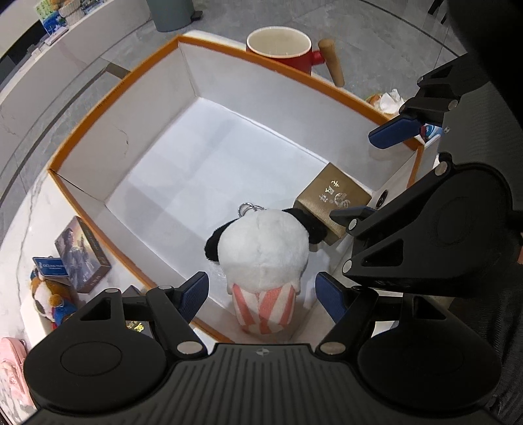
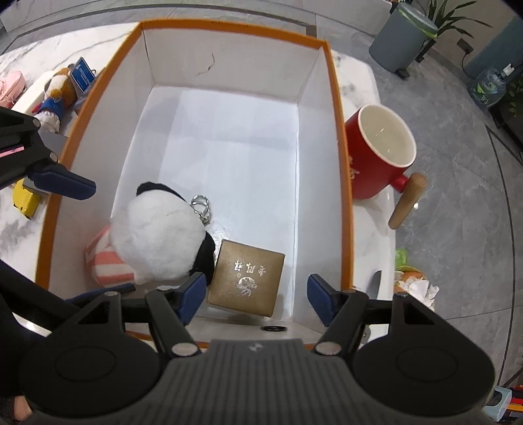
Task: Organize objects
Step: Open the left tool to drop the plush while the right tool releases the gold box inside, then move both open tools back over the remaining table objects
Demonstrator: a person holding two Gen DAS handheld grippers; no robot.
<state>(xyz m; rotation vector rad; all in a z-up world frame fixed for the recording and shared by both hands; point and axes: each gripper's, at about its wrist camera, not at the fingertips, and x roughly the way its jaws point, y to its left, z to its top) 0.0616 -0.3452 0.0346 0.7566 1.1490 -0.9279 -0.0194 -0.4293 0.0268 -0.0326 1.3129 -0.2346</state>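
A panda plush (image 1: pixel 261 251) with a pink-striped base and a key ring lies in the near corner of the orange-rimmed white box (image 1: pixel 130 81). Beside it lies a small gold gift box (image 1: pixel 330 199). My left gripper (image 1: pixel 263 296) hovers open above the plush, pads clear of it. My right gripper (image 2: pixel 257 297) hangs open over the gold gift box (image 2: pixel 245 278), and neither pad presses on it. Seen from the right wrist, the panda plush (image 2: pixel 157 235) touches the gold box, and the left gripper (image 2: pixel 108 238) is at the white box's (image 2: pixel 235 27) left wall. The right gripper (image 1: pixel 356 176) shows at the right.
A red mug (image 2: pixel 376 153) with a wooden handle stands just outside the box's right wall. A dog plush (image 1: pixel 49 297), a picture-printed box (image 1: pixel 81 255) and a yellow item (image 2: pixel 26 202) lie on the marble top left of it. Crumpled tissue (image 2: pixel 415 287) lies right. A grey bin (image 2: pixel 405 36) stands on the floor.
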